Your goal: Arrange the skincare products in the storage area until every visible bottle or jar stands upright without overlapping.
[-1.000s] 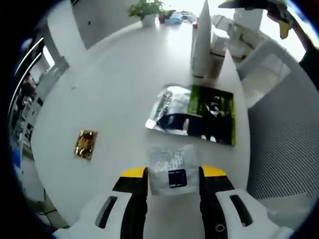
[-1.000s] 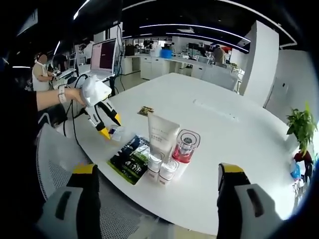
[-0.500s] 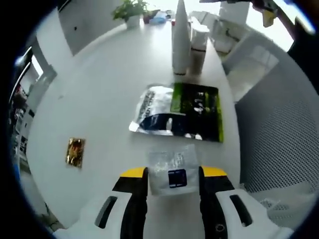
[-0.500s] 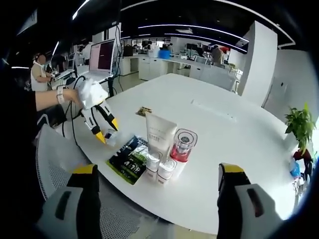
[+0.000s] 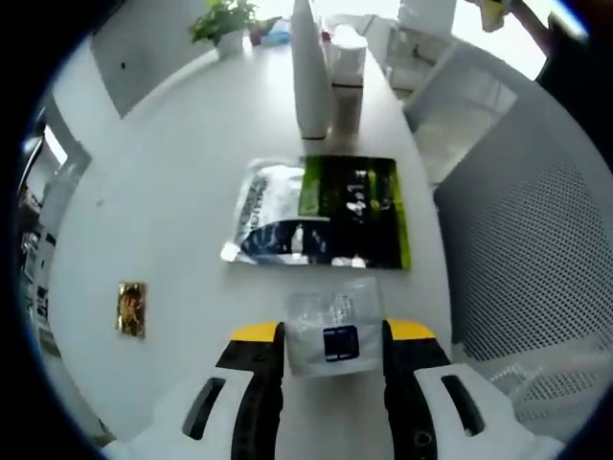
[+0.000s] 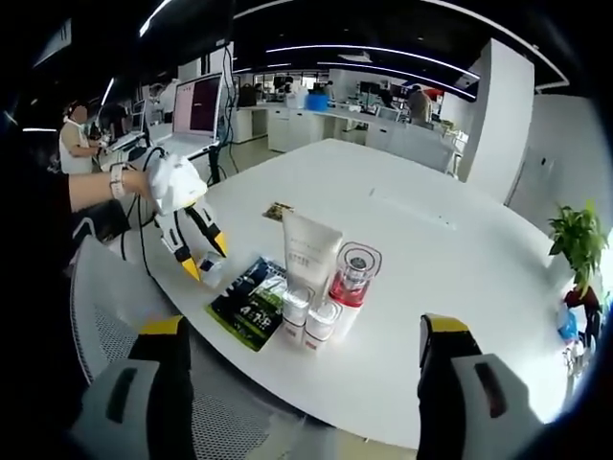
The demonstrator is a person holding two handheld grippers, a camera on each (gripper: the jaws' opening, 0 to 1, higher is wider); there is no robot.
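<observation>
while the person's hand (image 6: 124,182) grips its white body, the left claw (image 5: 333,337) pinches a small clear sachet (image 5: 331,324) with a dark label, one yellow-tipped jaw pressed to each side of it, just above the white table (image 5: 182,220). just ahead of the jaw tips a flat green and black packet (image 5: 352,211) lies on the table with a silver pouch (image 5: 271,213) overlapping its left edge. further ahead a tall white tube (image 5: 308,67) stands upright, a capped jar (image 5: 347,72) touching its right side. off to the claw's left, well apart, a small gold packet (image 5: 130,307) lies flat. a mesh chair back (image 5: 522,240) sits to the claw's right, past the table edge.

from the right gripper view, the right claw (image 6: 299,369) is spread wide with nothing between its jaws, held off the table's near edge. ahead of it the white tube (image 6: 308,257) stands with a clear bottle of pink liquid (image 6: 352,280) to its right and two small white jars (image 6: 310,316) in front, all upright and close together. the green packet (image 6: 251,305) lies to their left, and beyond it the left claw (image 6: 203,257) holds the sachet (image 6: 211,263).
</observation>
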